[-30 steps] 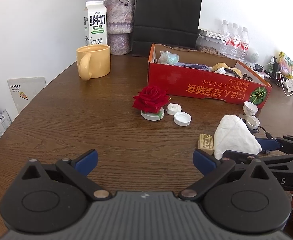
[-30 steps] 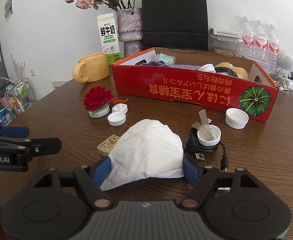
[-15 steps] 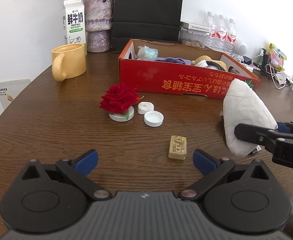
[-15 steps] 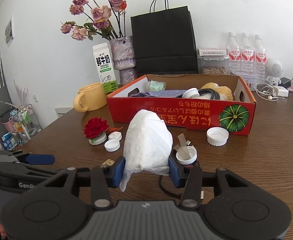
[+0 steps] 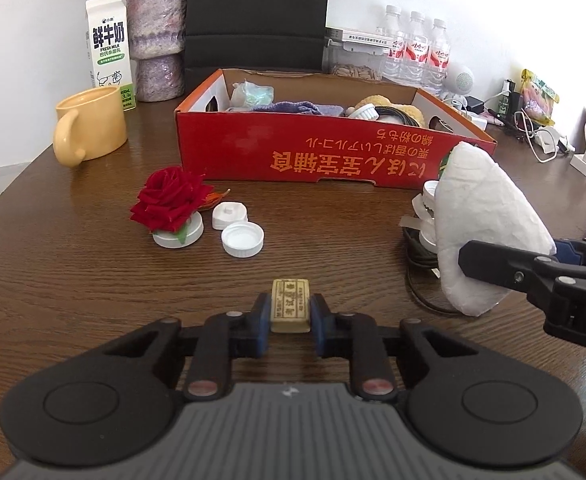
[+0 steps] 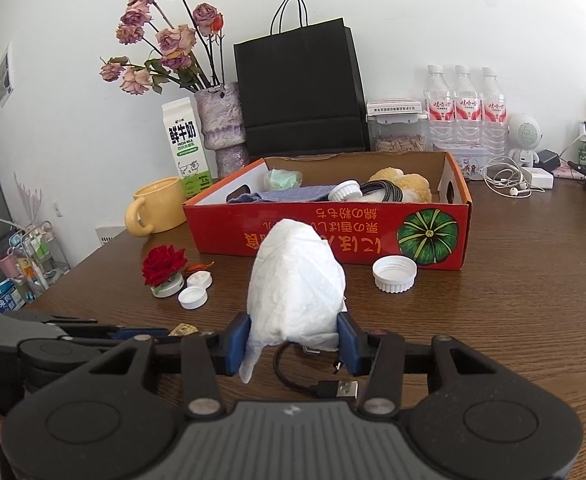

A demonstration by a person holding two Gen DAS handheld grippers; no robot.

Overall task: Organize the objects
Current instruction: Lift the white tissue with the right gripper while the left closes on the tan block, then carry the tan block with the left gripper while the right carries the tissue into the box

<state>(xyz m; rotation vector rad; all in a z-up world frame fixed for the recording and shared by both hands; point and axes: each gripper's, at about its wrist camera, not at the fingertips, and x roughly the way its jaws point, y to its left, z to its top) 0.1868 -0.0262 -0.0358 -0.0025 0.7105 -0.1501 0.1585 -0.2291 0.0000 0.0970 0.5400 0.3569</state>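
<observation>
Tissue [image 6: 297, 280] hides block [image 5: 290, 310], left view only

Red box [image 5: 325, 152] — green pumpkin [image 6: 428, 236] print; yellow mug [image 5: 89, 124].

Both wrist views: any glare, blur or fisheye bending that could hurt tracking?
Left wrist view: sharp, no motion blur; pale window sheen on the table by the yellow mug; dark corner at top right. Right wrist view: also sharp; table edge and wall bow towards the rim; the white tissue wad is bright, its creases still readable.
</observation>
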